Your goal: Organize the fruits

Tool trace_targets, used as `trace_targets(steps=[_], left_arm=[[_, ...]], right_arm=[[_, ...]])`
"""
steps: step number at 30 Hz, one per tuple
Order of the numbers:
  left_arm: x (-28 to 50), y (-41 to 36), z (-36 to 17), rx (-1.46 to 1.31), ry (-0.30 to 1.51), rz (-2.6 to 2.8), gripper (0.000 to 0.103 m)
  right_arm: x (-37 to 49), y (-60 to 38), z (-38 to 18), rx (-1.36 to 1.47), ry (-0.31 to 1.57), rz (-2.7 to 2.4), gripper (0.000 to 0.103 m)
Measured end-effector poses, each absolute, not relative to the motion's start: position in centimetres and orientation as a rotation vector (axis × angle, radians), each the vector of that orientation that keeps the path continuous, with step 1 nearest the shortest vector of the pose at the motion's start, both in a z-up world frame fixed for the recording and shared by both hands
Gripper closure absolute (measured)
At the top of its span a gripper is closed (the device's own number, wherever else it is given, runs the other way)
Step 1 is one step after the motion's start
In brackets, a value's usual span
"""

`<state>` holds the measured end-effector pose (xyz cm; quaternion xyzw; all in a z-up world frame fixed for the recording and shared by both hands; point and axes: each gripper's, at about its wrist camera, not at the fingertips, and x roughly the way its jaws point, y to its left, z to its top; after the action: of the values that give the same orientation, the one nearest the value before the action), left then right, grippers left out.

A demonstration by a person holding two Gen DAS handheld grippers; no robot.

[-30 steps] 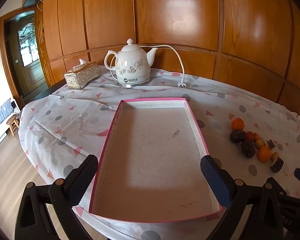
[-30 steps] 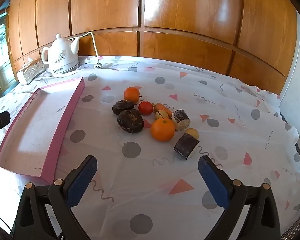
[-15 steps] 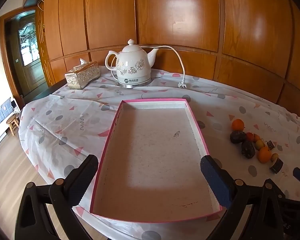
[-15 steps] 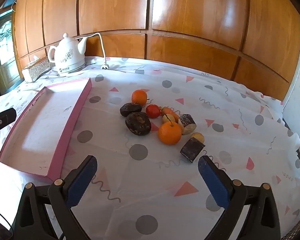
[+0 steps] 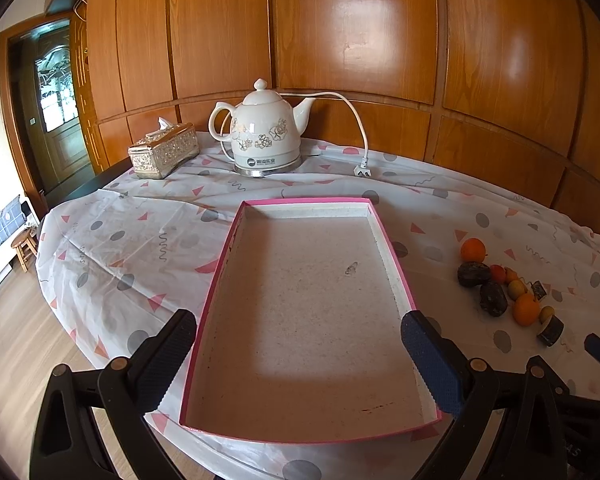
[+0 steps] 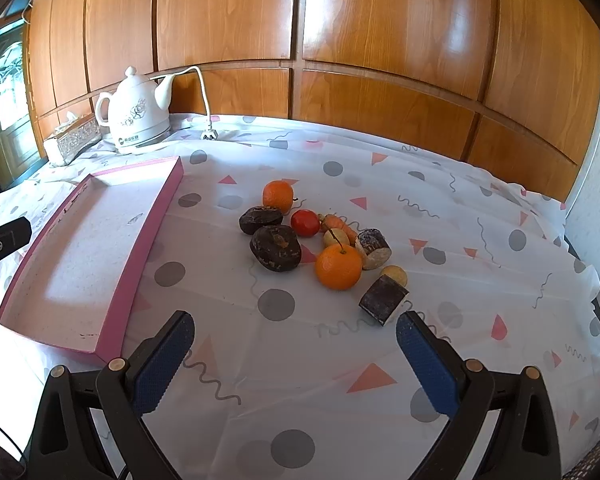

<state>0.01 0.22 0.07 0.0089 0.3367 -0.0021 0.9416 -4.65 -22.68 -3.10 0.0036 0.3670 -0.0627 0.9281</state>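
Observation:
A shallow pink-rimmed tray point(image 5: 236, 236) point(image 6: 156, 216) lies on the patterned tablecloth with nothing in it. To its right sits a cluster of fruit: two oranges point(image 6: 338, 266) point(image 6: 277, 196), a red tomato point(image 6: 305, 222), two dark wrinkled fruits point(image 6: 276, 247) point(image 6: 261, 219), a dark cut block point(image 6: 383, 294) and small yellow pieces. The same cluster point(image 5: 504, 284) shows at the right of the left wrist view. My left gripper point(image 5: 298, 346) hovers open over the tray's near end. My right gripper point(image 6: 294, 346) stands open, short of the fruit.
A white floral kettle point(image 5: 262, 132) with its cord and plug point(image 5: 362, 170) stands at the back by the wooden wall. A silver tissue box point(image 5: 163, 155) sits left of it. The table edge drops to the floor on the left, near a small stool point(image 5: 23, 242).
The right gripper's view has shifted so the fruit cluster sits more to the right and slightly nearer. The left gripper has drifted only slightly. Both stay open.

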Motion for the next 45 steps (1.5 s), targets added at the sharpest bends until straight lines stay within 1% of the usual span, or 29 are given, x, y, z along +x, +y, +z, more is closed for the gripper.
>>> trace_targets(steps=[45], left_arm=[[-0.4, -0.7, 0.5, 0.029, 0.683, -0.032, 0.0]], right_arm=[[-5.4, -24.3, -2.5, 0.028, 0.724, -0.174, 0.0]])
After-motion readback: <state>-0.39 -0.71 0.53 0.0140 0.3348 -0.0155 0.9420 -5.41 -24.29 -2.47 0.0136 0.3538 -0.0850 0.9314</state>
